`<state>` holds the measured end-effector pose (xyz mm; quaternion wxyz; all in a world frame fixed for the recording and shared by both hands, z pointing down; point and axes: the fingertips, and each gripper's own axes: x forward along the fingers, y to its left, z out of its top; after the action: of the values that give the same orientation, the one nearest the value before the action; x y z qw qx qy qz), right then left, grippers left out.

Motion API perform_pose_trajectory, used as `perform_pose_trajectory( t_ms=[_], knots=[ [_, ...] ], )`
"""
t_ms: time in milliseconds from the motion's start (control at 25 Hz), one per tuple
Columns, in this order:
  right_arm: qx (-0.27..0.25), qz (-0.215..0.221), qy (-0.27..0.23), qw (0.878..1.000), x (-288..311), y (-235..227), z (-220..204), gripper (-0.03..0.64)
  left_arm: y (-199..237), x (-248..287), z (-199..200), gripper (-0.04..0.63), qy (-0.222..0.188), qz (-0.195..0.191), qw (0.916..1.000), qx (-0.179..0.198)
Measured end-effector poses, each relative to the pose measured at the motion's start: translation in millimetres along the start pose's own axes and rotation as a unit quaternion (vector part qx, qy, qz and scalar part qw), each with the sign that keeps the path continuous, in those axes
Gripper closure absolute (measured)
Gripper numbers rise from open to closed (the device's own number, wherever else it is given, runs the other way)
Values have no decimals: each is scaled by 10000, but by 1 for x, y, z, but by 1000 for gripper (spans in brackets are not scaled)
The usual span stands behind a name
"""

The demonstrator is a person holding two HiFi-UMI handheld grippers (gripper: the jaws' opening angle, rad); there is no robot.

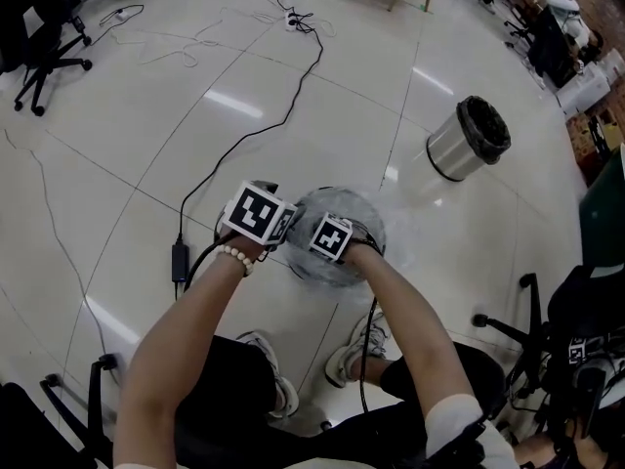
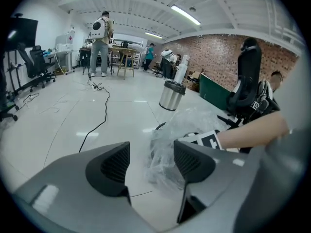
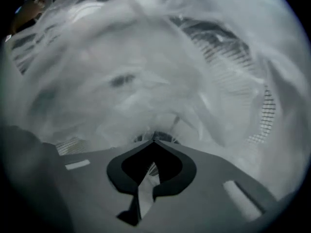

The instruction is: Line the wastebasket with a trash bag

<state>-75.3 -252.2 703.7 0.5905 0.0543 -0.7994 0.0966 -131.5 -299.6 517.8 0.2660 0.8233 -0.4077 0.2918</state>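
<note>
Two handheld grippers down at a round wire-mesh wastebasket (image 1: 344, 199) on the glossy white tiled floor (image 1: 127, 135), just ahead of the seated person's shoes (image 1: 354, 355). Draped over and into that basket: a clear, crinkled plastic trash bag (image 2: 193, 123), billowing above the rim. Left gripper (image 2: 153, 161) held beside the basket's left edge, jaws spread wide, nothing pressed between the pads, the bag's bunched film showing just beyond the gap. Right gripper (image 3: 154, 142) pointing steeply down inside the bag, film on all sides and the basket's mesh wall visible through it; jaws closed tight, tips meeting, a pale sliver of film showing in the slit behind them. Farther off to the right, well apart: a shiny steel cylindrical bin (image 1: 457, 145) with a black liner. Trailing across the floor from the far side toward the left gripper: a black cable (image 1: 285, 115).
</note>
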Motion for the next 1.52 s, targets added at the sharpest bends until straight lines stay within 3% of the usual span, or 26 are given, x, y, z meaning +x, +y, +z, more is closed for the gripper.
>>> perform_pose_trajectory(
  t_ms=[200, 360, 440, 480, 520, 640, 760, 880, 1000, 1120, 1240, 1360, 1440, 1520],
  knots=[
    [-176, 421, -42, 9989, 48, 8, 1, 617, 6, 3, -10, 301, 75, -37, 9997, -249],
    [-378, 284, 101, 9988, 70, -1, -9, 617, -5, 9, -19, 313, 282, -235, 9992, -188],
    [-530, 22, 96, 9985, 60, -11, -7, 617, -7, 12, -23, 414, 414, -205, 9989, -29],
    [-512, 3, 22, 9987, 50, -10, -3, 615, -6, 12, -24, 527, 442, -173, 9989, 41],
    [-463, 26, -100, 9989, 38, -7, 4, 615, -5, 13, -26, 583, 450, -161, 9988, 66],
    [-493, 10, -578, 9971, -5, 3, 23, 598, -4, 15, -29, 583, 364, -162, 9991, -111],
    [-848, -348, -750, 9930, -41, 6, 31, 595, -5, 17, -20, 583, 114, -167, 9994, -273],
    [-1170, -593, -74, 9913, -50, 12, 15, 615, -13, 10, -3, 583, -256, -212, 9987, -386],
    [-1007, -427, 302, 9935, -52, 18, 4, 615, -21, -2, 14, 583, -555, -132, 9977, -363],
    [-857, -380, -61, 9956, -68, 20, 17, 617, -20, -5, 12, 583, -440, 84, 9987, -226],
    [-532, -524, -933, 9928, -100, 10, 46, 617, -10, 2, -6, 583, -90, 279, 9992, -266],
    [-582, -297, -1690, 9835, -131, 17, 66, 615, 5, 9, -18, 583, 41, 484, 9982, -351],
    [-823, -359, -1859, 9785, -143, 22, 70, 615, 9, 12, -21, 583, 41, 467, 9979, -444],
    [-942, -714, -1854, 9755, -156, 15, 69, 615, 10, 12, -22, 583, 29, 385, 9979, -526]
  ],
)
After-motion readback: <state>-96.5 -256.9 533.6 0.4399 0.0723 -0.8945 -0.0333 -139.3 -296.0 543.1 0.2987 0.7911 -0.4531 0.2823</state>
